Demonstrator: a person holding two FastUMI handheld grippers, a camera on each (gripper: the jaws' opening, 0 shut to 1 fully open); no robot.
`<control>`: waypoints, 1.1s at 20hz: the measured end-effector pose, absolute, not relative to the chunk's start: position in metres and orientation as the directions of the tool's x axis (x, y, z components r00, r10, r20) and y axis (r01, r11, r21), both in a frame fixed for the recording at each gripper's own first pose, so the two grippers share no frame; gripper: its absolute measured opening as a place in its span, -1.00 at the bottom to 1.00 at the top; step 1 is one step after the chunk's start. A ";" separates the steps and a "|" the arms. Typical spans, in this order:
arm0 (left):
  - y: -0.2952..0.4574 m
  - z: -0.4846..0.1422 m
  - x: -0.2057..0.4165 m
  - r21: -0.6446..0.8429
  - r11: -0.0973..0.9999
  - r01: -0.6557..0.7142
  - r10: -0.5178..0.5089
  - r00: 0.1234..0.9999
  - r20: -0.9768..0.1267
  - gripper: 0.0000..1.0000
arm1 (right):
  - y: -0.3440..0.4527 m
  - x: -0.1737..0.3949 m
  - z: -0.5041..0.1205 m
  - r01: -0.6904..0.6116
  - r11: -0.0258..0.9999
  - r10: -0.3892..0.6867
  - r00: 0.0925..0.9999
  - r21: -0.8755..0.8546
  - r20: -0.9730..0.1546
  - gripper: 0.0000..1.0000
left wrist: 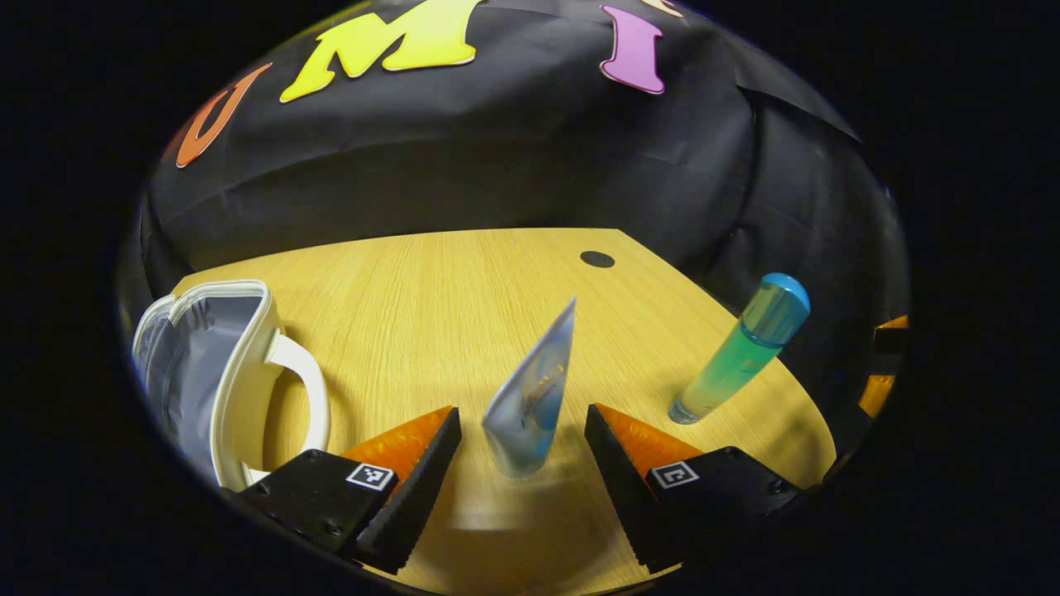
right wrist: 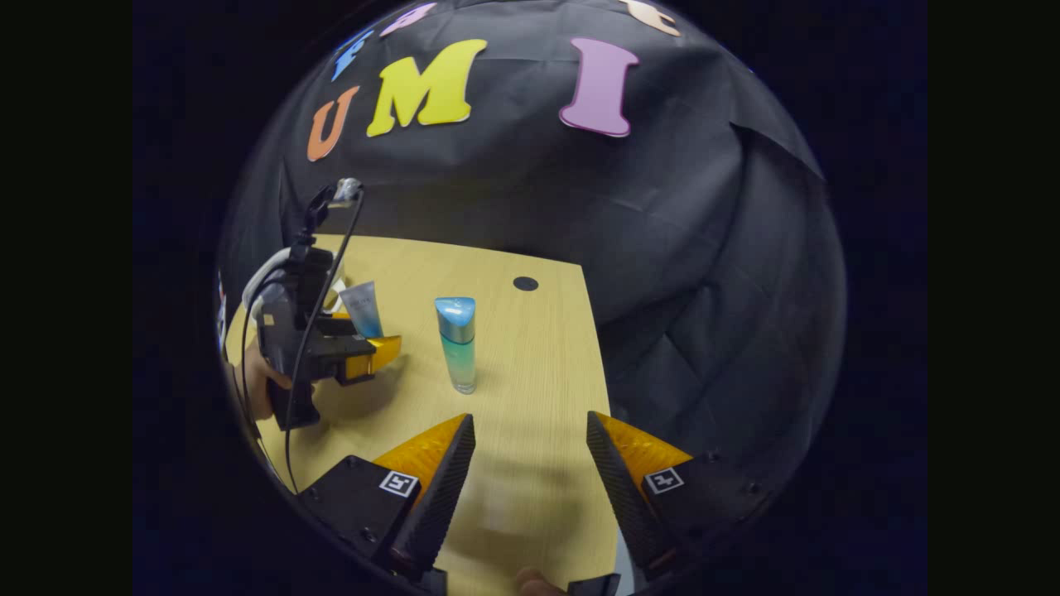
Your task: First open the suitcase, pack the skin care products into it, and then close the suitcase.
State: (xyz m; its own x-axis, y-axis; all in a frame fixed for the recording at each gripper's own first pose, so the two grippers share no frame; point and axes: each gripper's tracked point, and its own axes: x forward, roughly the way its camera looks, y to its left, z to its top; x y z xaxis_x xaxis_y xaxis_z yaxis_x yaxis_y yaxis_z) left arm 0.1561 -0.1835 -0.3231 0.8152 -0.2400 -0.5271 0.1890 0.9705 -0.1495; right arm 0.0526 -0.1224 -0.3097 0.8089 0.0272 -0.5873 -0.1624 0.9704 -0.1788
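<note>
The open suitcase (left wrist: pixel 217 377), white-rimmed with a pale grey lining and a white handle, sits at the surface's (left wrist: pixel 431 290) left edge. The tube (left wrist: pixel 530 393), silvery blue and tapering to a flat crimp, stands cap-down between the left hand-held gripper's (left wrist: pixel 522 459) spread fingers, untouched. A bottle (left wrist: pixel 741 348) of blue-green liquid with a blue cap stands near the right edge. The right hand-held gripper (right wrist: pixel 530 463) hovers wide open, empty.

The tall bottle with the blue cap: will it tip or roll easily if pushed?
The bottle stands upright, tall on a narrow base, so a push near its cap would probably topple it. Its round body would then likely roll on the smooth table. It looks glassy, perhaps slippery.
</note>
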 end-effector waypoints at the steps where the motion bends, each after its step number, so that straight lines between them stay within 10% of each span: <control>1: -0.183 -0.327 0.156 -0.149 0.971 0.186 -0.237 0.809 -0.538 0.84 | -0.120 0.056 -0.310 -0.171 0.969 0.039 0.818 -0.178 -0.574 0.60; 5: -0.187 -0.335 0.158 -0.149 0.969 0.196 -0.246 0.796 -0.554 0.51 | -0.104 0.072 -0.316 -0.204 0.966 0.086 0.828 -0.156 -0.553 0.61; 8: -0.188 -0.334 0.155 -0.130 0.966 0.222 -0.256 0.780 -0.571 -0.12 | -0.089 0.089 -0.324 -0.207 0.971 0.109 0.825 -0.117 -0.554 0.61; 22: -0.090 -0.168 0.062 -0.018 0.986 0.166 -0.154 0.859 -0.488 -0.17 | -0.037 0.171 -0.379 -0.149 0.985 0.077 0.821 -0.082 -0.566 0.60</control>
